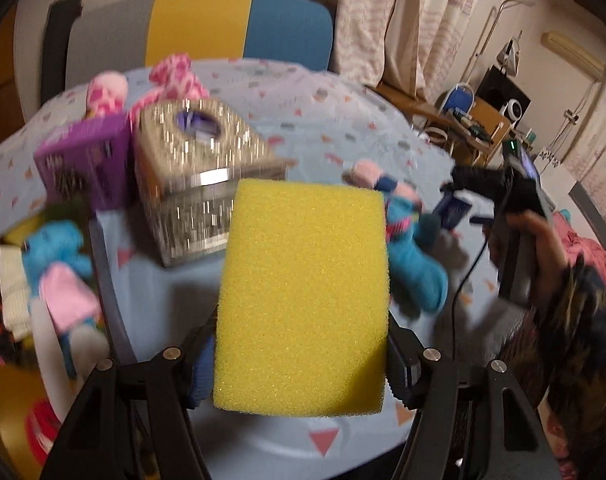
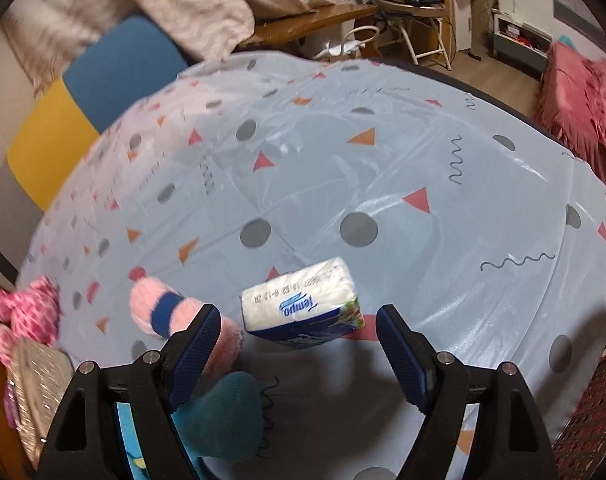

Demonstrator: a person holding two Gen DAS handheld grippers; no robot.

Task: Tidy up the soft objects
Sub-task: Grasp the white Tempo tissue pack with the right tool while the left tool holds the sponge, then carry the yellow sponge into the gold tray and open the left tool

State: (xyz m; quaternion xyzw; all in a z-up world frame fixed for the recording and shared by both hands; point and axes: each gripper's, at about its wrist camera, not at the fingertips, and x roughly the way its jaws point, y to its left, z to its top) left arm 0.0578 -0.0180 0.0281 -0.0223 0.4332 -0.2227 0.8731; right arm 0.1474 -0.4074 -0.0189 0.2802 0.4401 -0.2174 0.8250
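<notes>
My left gripper (image 1: 301, 344) is shut on a large yellow sponge (image 1: 303, 300) and holds it above the table. My right gripper (image 2: 299, 320) is open over a white Tempo tissue pack (image 2: 303, 306) that lies on the table between its fingers. The right gripper also shows in the left wrist view (image 1: 463, 208), held by a hand at the right. A pink, blue and teal sock pile (image 2: 191, 320) lies by the right gripper's left finger and shows in the left wrist view (image 1: 415, 264). A pink patterned plush (image 1: 175, 80) lies at the table's far side.
A glittery silver tissue box (image 1: 199, 176) and a purple basket (image 1: 87, 160) stand on the light blue patterned tablecloth (image 2: 383, 160). A bin with a blue plush and clothes (image 1: 59, 264) sits at the left. A grey, yellow and blue chair (image 1: 199, 28) stands behind the table.
</notes>
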